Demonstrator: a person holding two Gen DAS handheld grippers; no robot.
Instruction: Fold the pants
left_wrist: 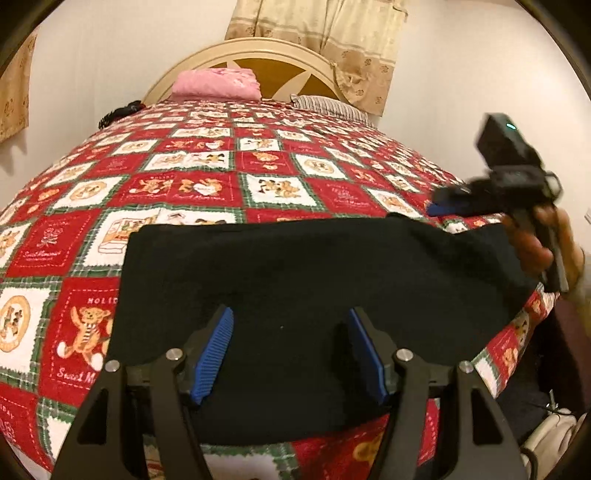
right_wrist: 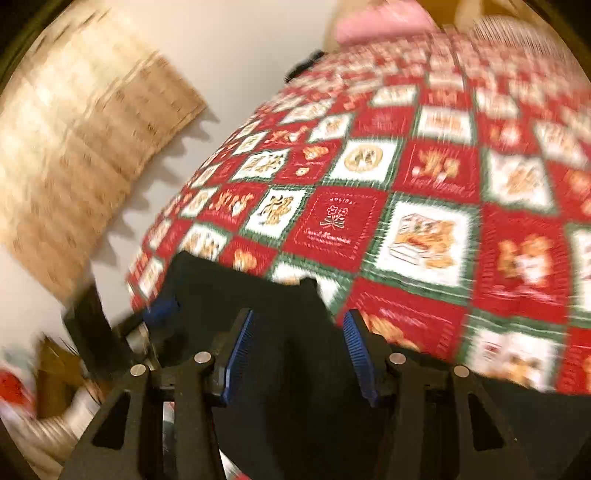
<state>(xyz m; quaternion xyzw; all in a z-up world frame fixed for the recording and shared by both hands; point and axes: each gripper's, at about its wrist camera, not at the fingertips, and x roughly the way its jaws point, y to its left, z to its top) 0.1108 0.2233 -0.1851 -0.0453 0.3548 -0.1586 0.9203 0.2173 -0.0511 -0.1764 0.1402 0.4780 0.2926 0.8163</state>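
Where the red, white and green patchwork teddy-bear quilt [left_wrist: 207, 184] covers the bed, the black, soft, matte folded pants [left_wrist: 303, 295] lie as a flat, broad rectangle at the bed's near edge. The left tongs [left_wrist: 290, 350], black arms with ribbed blue pads, hover spread apart over the pants, pinching nothing. The right tongs [right_wrist: 299, 354] are likewise spread, empty, above the dark cloth; from the left wrist view they appear off to the right, held by a hand [left_wrist: 535, 243] and smeared by motion. A pink, puffy pillow [left_wrist: 216, 84] rests against the cream, arched headboard [left_wrist: 258, 51], below a beige patterned curtain [left_wrist: 332, 33]. The right wrist view is heavily blurred, so the pants' outline there is hard to make out, and things at its lower left are unreadable.
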